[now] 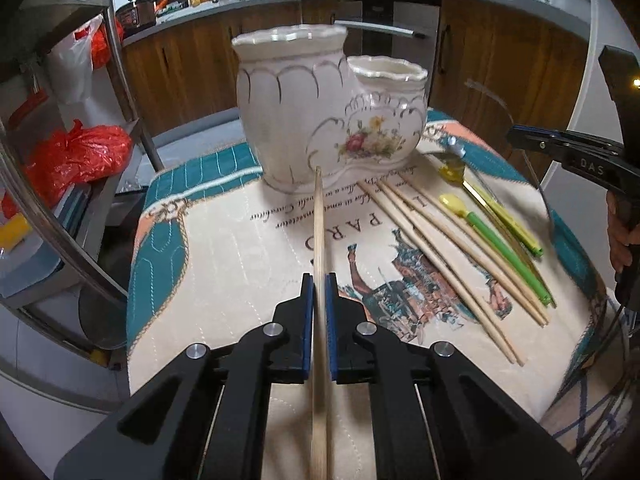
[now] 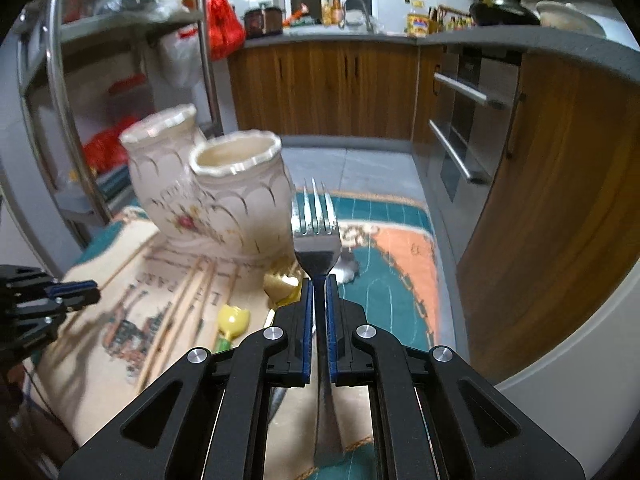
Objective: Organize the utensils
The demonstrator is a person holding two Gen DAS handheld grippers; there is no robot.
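One fork [image 2: 317,236], right view only.

Ahead of us the two-mouthed ceramic holder [image 1: 320,112] blocks the mat's [image 1: 224,264] far end, both openings unobstructed from above. Chopsticks [image 1: 432,256] and green spoons [image 1: 496,240] crowd the right side; the left stretch lies open, with shelving [image 1: 60,184] beyond its edge.

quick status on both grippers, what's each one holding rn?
Left gripper: closed on a wooden chopstick, tip toward the ceramic holder.
Right gripper: closed on a metal fork, tines forward.
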